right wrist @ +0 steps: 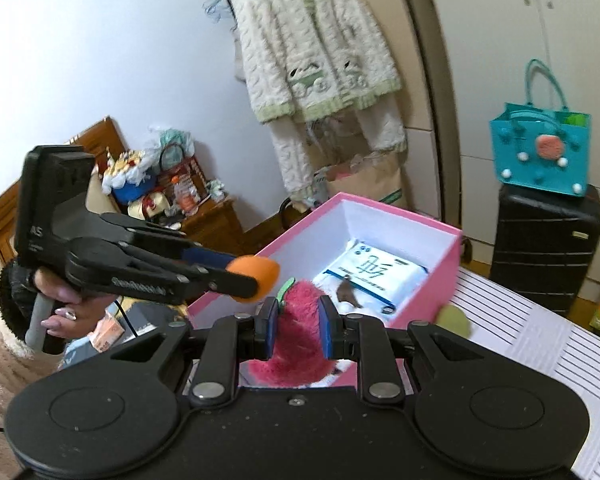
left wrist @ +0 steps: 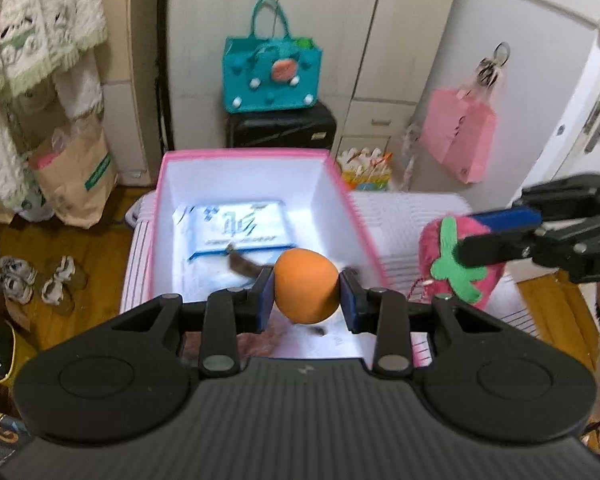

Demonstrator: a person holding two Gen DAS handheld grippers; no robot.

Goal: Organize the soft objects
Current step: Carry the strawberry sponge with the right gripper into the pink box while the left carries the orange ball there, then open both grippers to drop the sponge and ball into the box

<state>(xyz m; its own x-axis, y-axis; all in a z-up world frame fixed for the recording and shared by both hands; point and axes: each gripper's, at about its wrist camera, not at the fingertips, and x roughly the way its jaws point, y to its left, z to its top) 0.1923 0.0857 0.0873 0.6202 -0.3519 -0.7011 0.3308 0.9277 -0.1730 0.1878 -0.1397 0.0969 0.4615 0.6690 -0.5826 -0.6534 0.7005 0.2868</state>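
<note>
The left gripper [left wrist: 306,298] is clamping an orange ball [left wrist: 306,286] above the pink box [left wrist: 342,184]; the right gripper [right wrist: 298,330] is pinching a plush strawberry [right wrist: 300,336]. Neither is deposited; a tissue pack [left wrist: 240,226] is lying inside.

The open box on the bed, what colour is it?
The box is pink outside, white inside; clearest in the right wrist view.
</note>
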